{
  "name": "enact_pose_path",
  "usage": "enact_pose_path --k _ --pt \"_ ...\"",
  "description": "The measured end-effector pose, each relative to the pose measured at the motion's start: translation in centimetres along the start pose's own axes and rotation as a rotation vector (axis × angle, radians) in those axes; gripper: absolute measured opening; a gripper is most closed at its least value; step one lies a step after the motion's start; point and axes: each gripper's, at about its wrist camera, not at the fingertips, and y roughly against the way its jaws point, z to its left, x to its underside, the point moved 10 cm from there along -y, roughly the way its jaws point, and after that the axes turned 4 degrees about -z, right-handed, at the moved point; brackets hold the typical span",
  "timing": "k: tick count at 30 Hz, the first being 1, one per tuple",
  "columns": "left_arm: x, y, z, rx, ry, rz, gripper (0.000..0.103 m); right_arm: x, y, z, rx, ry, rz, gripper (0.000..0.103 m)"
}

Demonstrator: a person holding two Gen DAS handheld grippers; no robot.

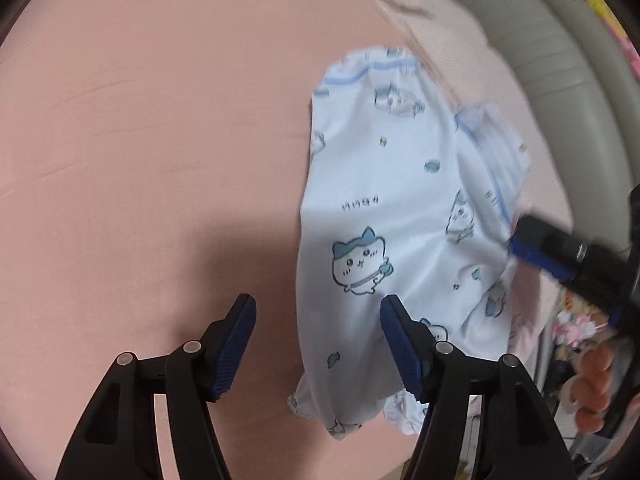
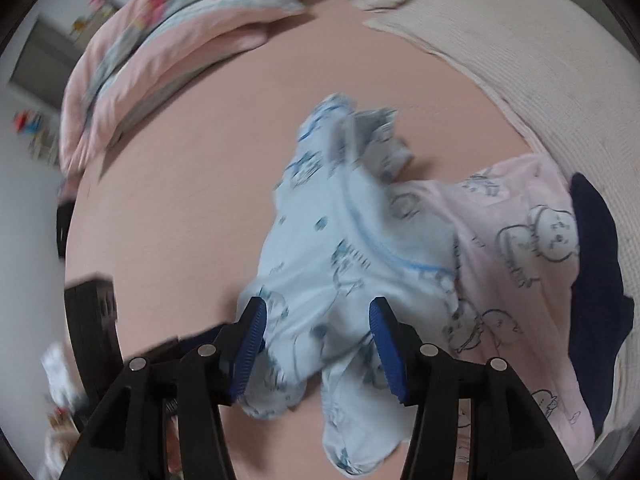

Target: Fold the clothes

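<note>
The white cat-print garment lies on the pink bed sheet. Left gripper: jaws wide, empty; the garment extends from between them toward 1 o'clock. Right gripper: jaws wide, the garment lying between them, beside a pink printed garment at 3 o'clock.

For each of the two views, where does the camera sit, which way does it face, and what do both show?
Left wrist: on the left gripper, facing down over the pink bedsheet; own open fingers, plus the right gripper at the garment's edge.
Right wrist: on the right gripper, facing the pillow and pink pajamas; own open fingers.
Shared: the light blue cat-print garment and sheet.
</note>
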Motion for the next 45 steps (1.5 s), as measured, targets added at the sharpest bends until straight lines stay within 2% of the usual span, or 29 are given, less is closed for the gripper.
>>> enact_pose_path --k 3,7,10,13,20,22,24,26,27,28,30,32,33,37,45 --pt "0.1 -0.5 -0.6 -0.006 -0.033 0.025 0.064 -1.3 0.7 -0.7 0.033 -0.025 -0.018 0.053" --pt "0.2 -1.1 -1.2 -0.003 -0.061 0.054 0.066 -2.4 2.5 -1.1 0.030 -0.017 -0.114 0.055" --pt "0.6 -2.0 -0.6 0.087 0.046 0.049 0.066 -2.7 2.9 -1.9 0.058 0.026 -0.181 0.058" --pt "1.2 -2.4 -0.2 0.166 0.136 0.049 0.066 -2.3 1.8 -2.6 0.076 0.044 -0.183 0.058" --pt "-0.7 -1.3 0.5 0.172 0.194 -0.046 0.066 -2.2 -0.7 -3.9 0.098 0.043 -0.199 0.058" --pt "-1.2 -1.1 0.5 0.193 0.217 -0.072 0.066 -2.1 -1.0 -4.1 0.087 0.019 -0.196 0.057" --pt "-1.4 -1.1 0.3 0.222 0.241 -0.085 0.066 -1.9 -1.3 -4.2 0.077 -0.005 -0.193 0.045" --pt "-0.8 -1.6 0.0 0.232 0.244 -0.066 0.066 -1.8 -1.6 -4.4 0.066 -0.029 -0.189 0.038" --pt "-0.4 -1.9 -0.2 0.224 0.237 -0.059 0.063 -1.7 -1.8 -4.5 0.061 -0.041 -0.188 0.032" --pt "-0.1 -2.2 -0.3 0.204 0.221 -0.054 0.059 -1.6 -2.0 -4.5 0.056 -0.053 -0.186 0.030" --pt "0.6 -2.9 -0.6 0.162 0.187 -0.040 0.034 -1.5 -2.0 -4.5 0.045 -0.062 -0.188 0.021" --pt "1.0 -3.2 -0.9 0.139 0.160 -0.042 0.019 -1.3 -1.6 -3.9 0.035 -0.041 -0.199 0.016" --pt "1.0 -3.1 -1.0 0.124 0.144 -0.047 0.015 -1.2 -1.4 -3.7 0.030 -0.030 -0.205 0.015" --pt "1.1 -2.6 -1.1 0.094 0.101 -0.046 0.011 -0.8 -1.2 -2.1 0.002 0.032 -0.216 0.014" --pt "1.5 -0.7 1.5 0.099 0.125 -0.041 0.010 1.3 -1.5 3.3 -0.179 0.082 -0.130 0.014"
